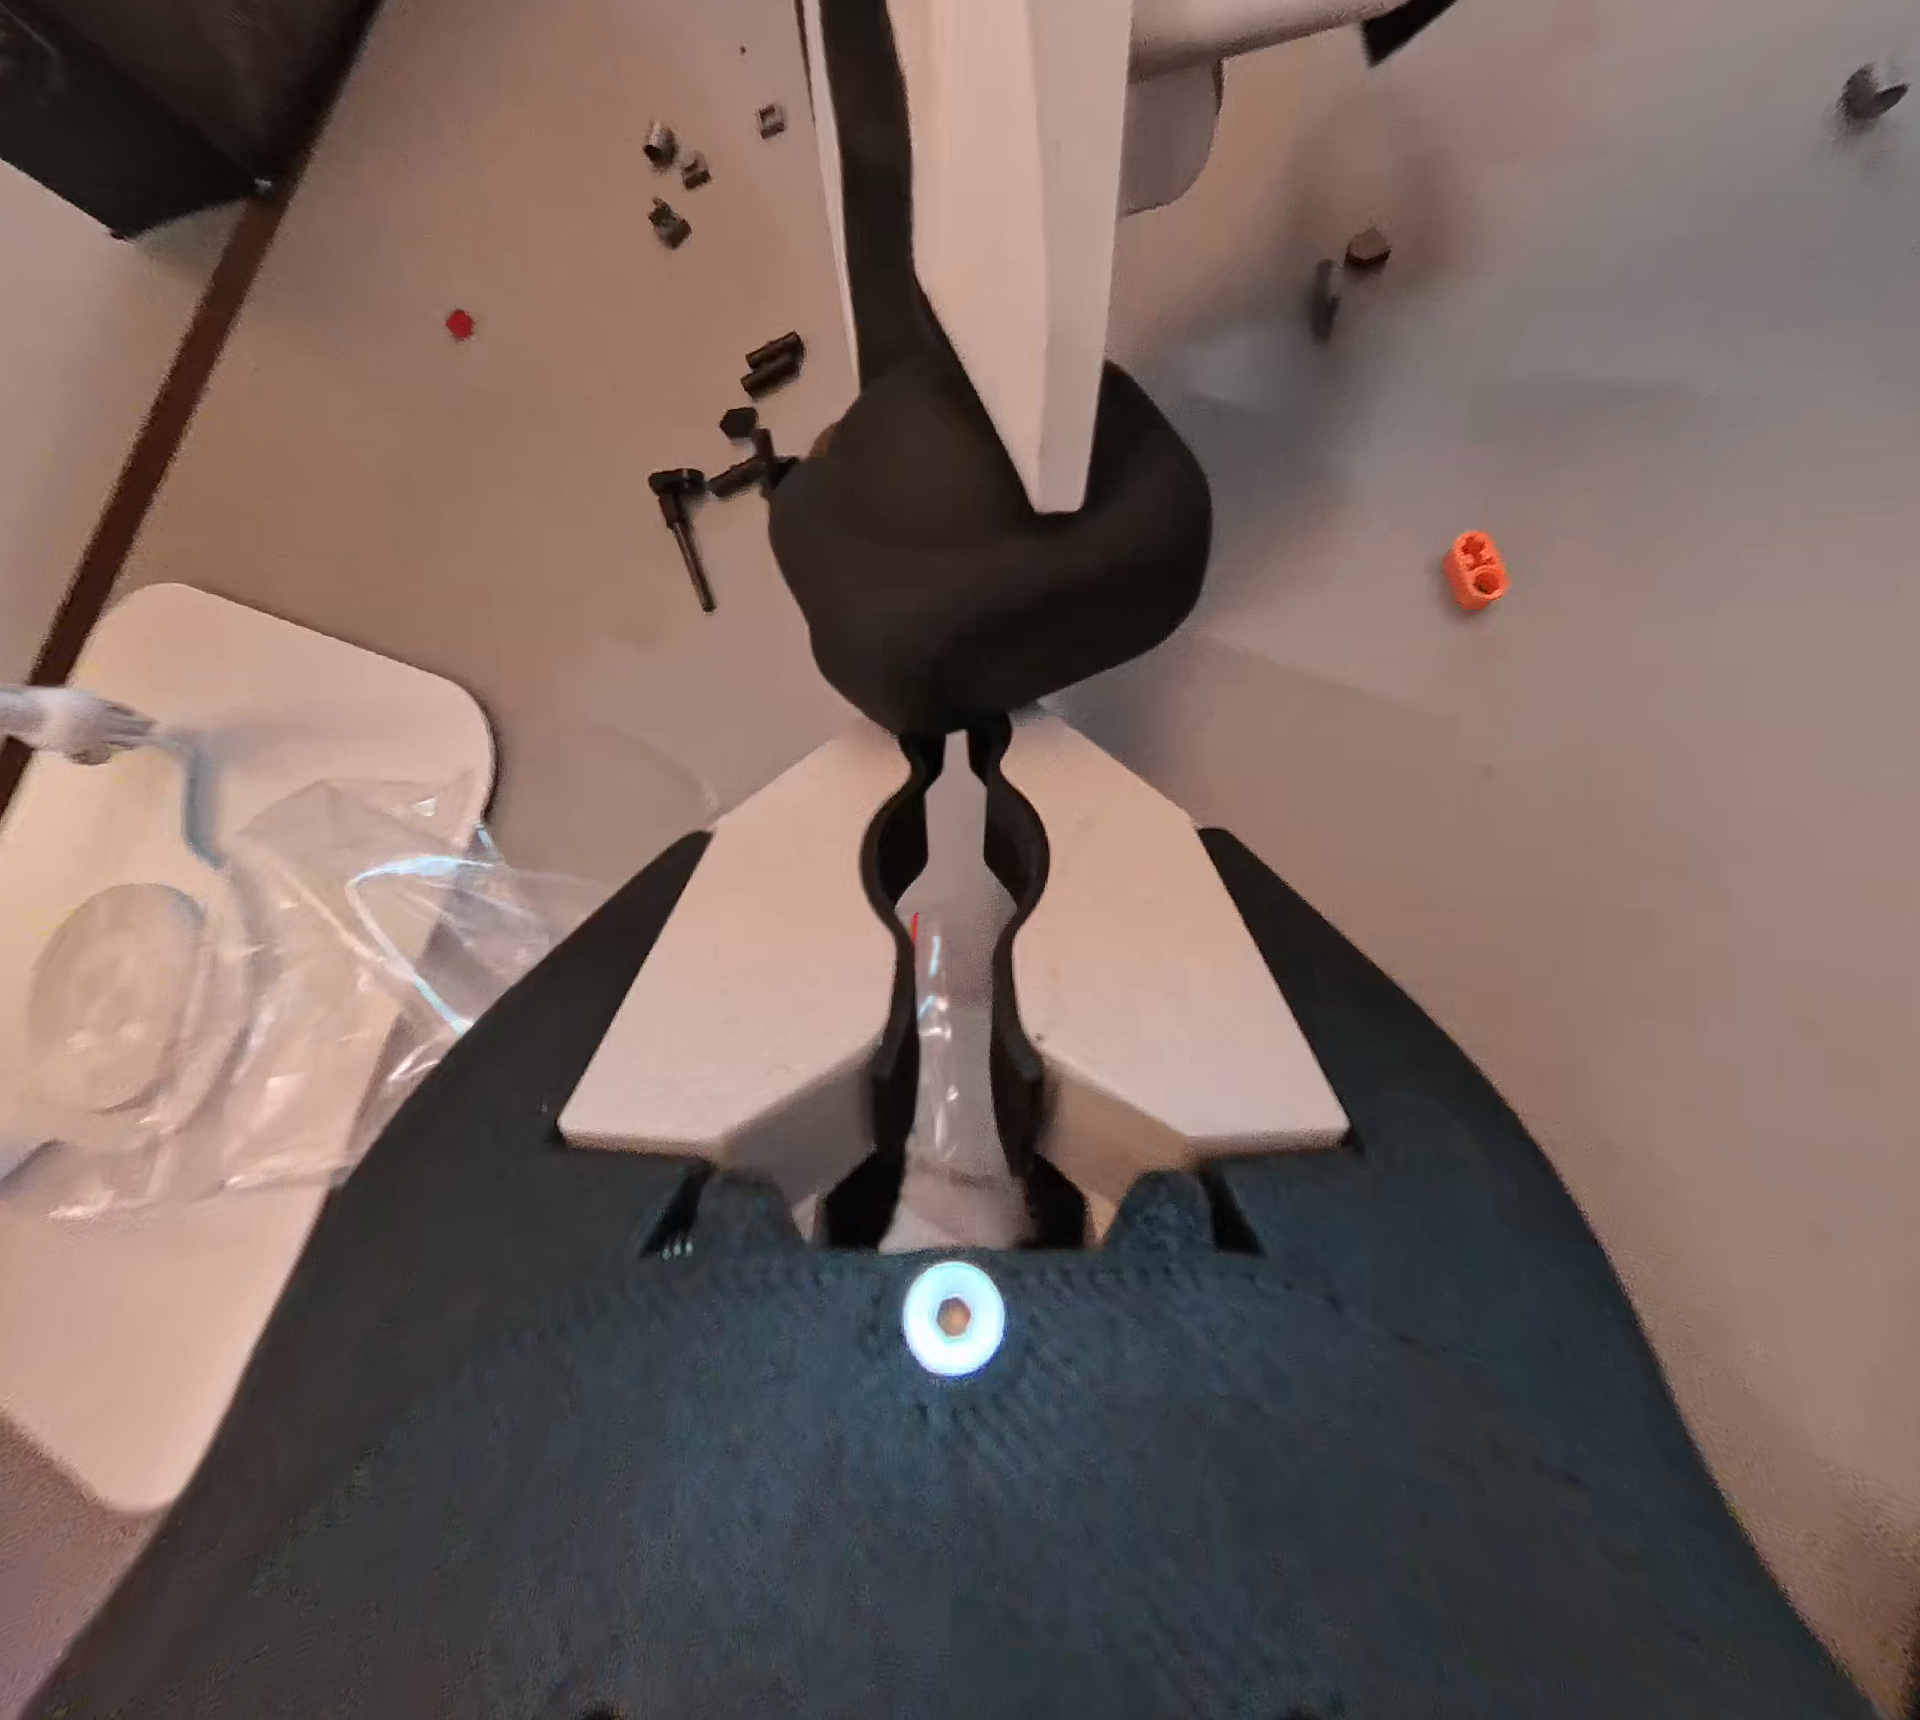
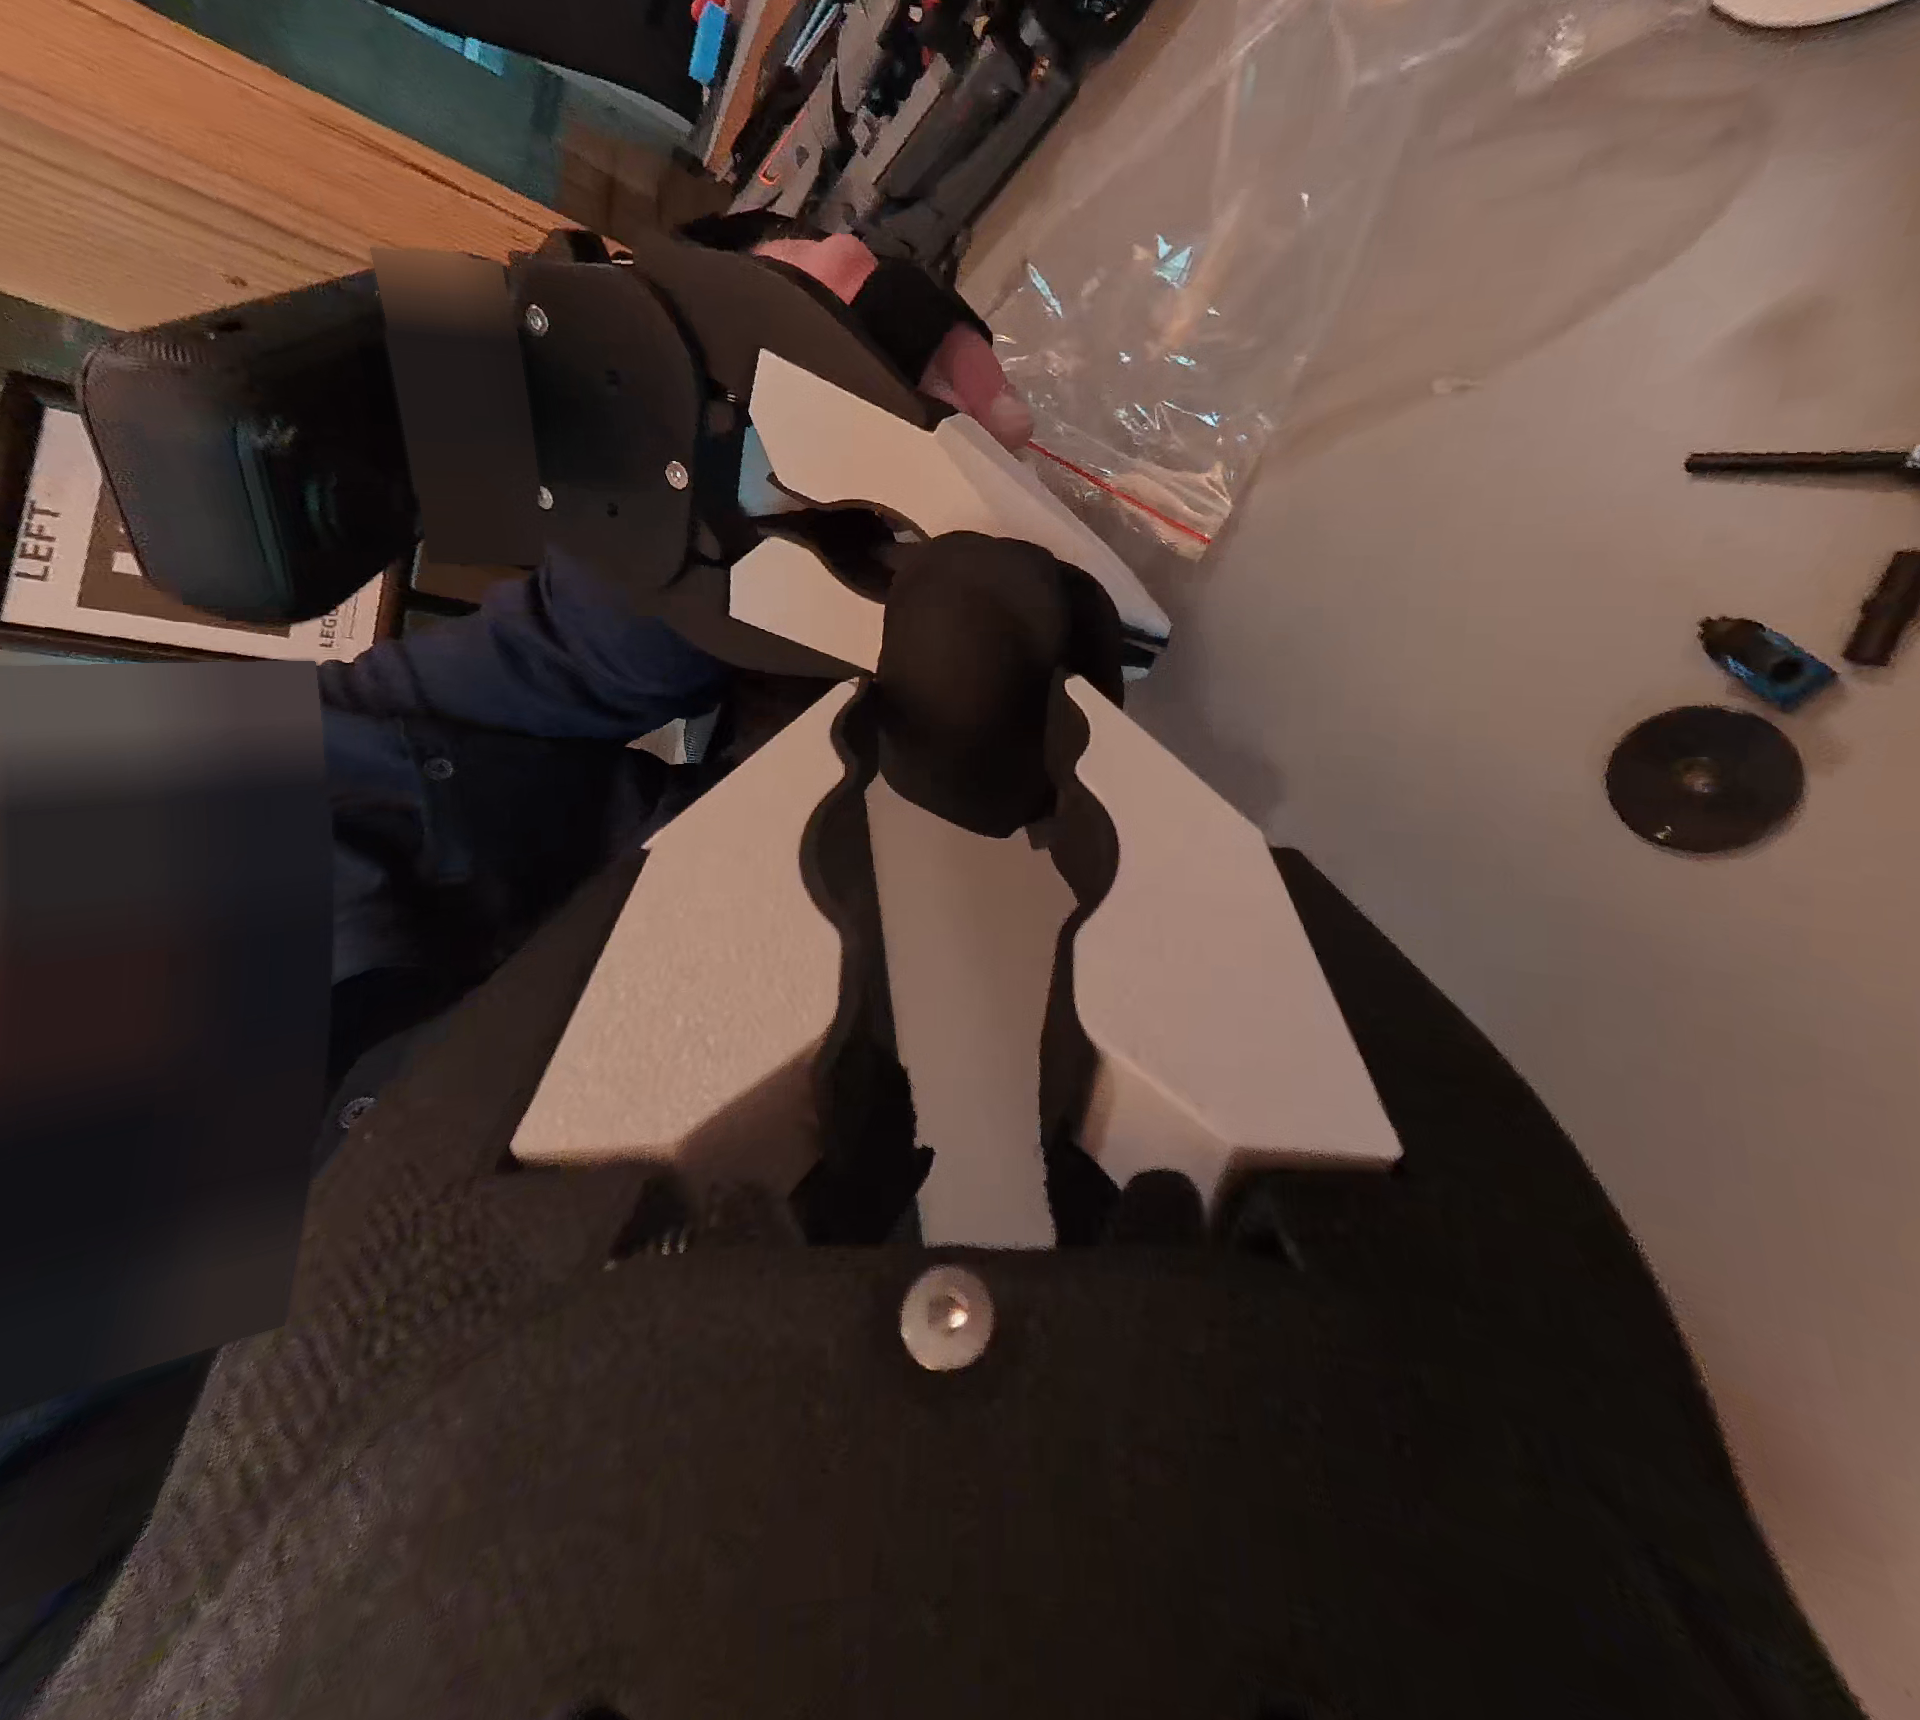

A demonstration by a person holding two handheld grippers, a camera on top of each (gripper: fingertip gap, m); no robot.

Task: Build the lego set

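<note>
Black rubber fills the middle of both views: a small Lego tyre (image 1: 987,558) is held in the air between the two grippers, above a pale table (image 1: 1558,839). In the left wrist view, the left gripper (image 1: 956,740) has its wavy black fingers (image 1: 899,839) drawn nearly together, with the tips pinching the near edge of the tyre. The right gripper (image 1: 1049,486) comes down from the top of that view, and one of its white fingers runs into the tyre.

In the right wrist view, the right gripper (image 2: 961,756) is clenched on the same tyre (image 2: 971,683), its black pads (image 2: 831,829) pressing the rubber from both sides. The left gripper (image 2: 883,548) reaches in from the left, held by a person's gloved hand (image 2: 935,330).

Loose parts lie on the table: an orange connector (image 1: 1477,569) to the right, a red piece (image 1: 458,324) and several black pins (image 1: 774,361) to the left. A clear plastic bag (image 1: 312,943) lies crumpled at the left edge. In the right wrist view, a black disc (image 2: 1704,779), a blue piece (image 2: 1777,668) and a black axle (image 2: 1797,461) lie on the table. A partly built grey Lego car (image 2: 997,8) stands farther off.
</note>
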